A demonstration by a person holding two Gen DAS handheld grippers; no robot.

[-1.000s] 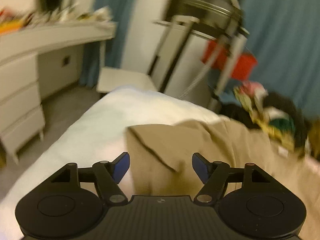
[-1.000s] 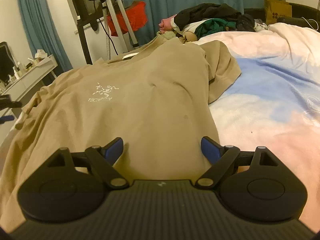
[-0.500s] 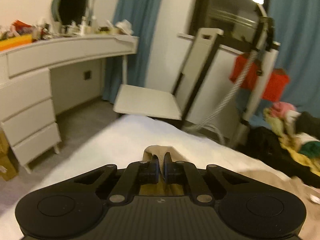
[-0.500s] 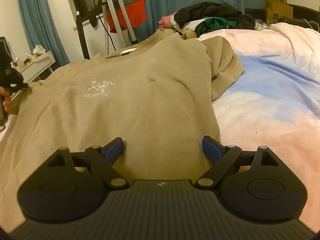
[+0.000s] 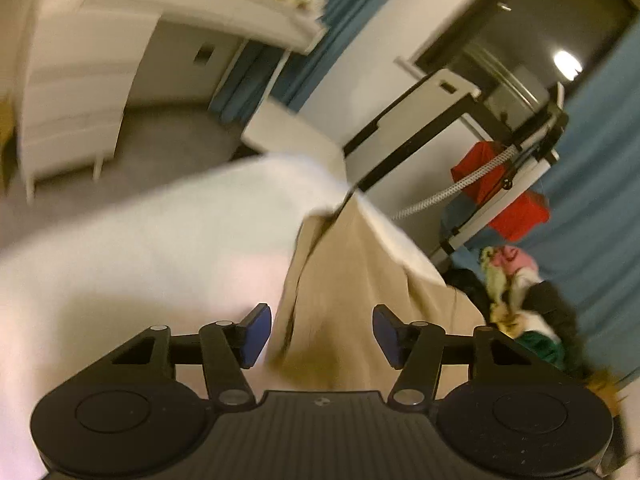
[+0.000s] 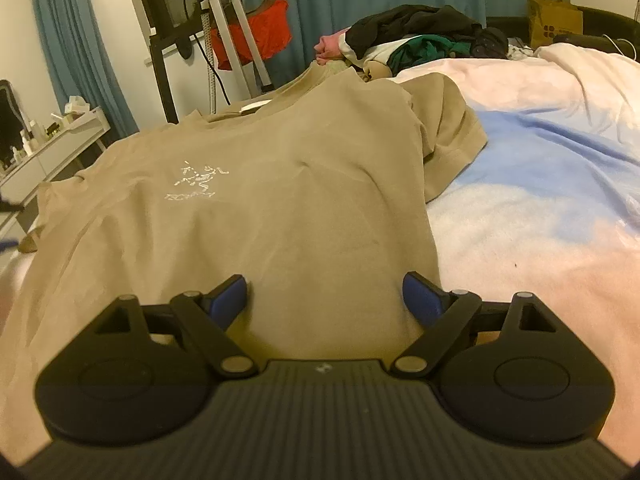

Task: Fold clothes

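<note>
the only lettering sits on the chest of the tan t-shirt (image 6: 248, 216), left of centre in the right wrist view: a pale skeleton-like emblem (image 6: 200, 176) with one short line of pale letters under it, too blurred to read. the brown paper bag (image 6: 554, 20), upper right of the same view, carries a dark printed mark, also unreadable.

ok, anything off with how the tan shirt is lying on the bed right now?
Yes. The tan shirt lies logo-up and mostly flat, but its sleeve on the bedspread side is bunched and folded over, not spread out. Both the left hand-held gripper and right hand-held gripper are open, holding nothing.
</note>
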